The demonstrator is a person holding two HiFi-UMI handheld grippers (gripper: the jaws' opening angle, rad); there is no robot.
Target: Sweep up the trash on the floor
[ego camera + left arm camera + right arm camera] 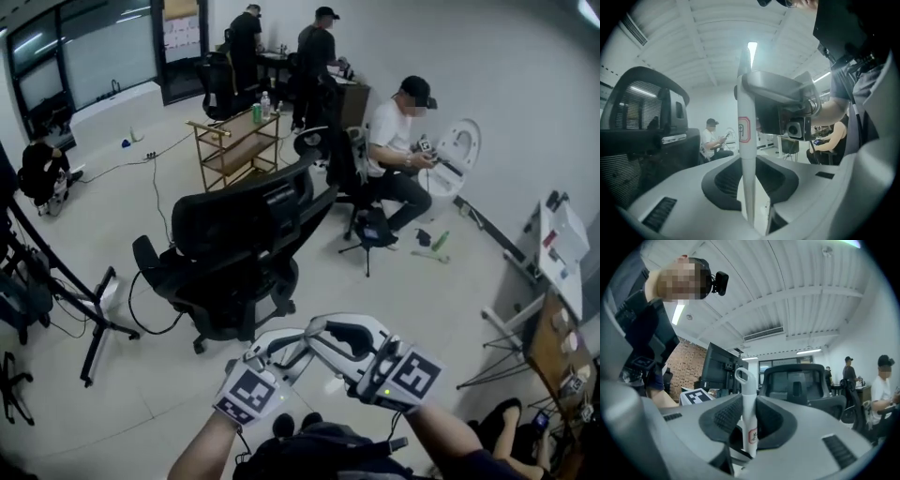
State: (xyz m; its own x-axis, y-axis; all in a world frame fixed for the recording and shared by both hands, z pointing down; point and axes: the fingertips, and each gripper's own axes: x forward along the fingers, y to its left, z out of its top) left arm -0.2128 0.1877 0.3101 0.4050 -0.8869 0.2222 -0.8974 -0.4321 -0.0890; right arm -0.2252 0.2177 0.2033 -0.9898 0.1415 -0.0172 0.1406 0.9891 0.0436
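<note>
A white handle (744, 140) is being clamped by the left gripper (749, 185), and a looped handle (747, 401) by the right gripper (749, 427). Sweeping is seemingly not yet being done: trash (433, 242) is being left near the floor's (450, 314) right edge, well apart from both grippers.

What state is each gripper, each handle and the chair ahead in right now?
left gripper: shut on the tapered white handle.
tapered white handle: held upright between the jaws.
right gripper: shut on the loop-topped white handle.
loop-topped white handle: held upright, loop end up.
black office chair: standing upright, unoccupied.
</note>
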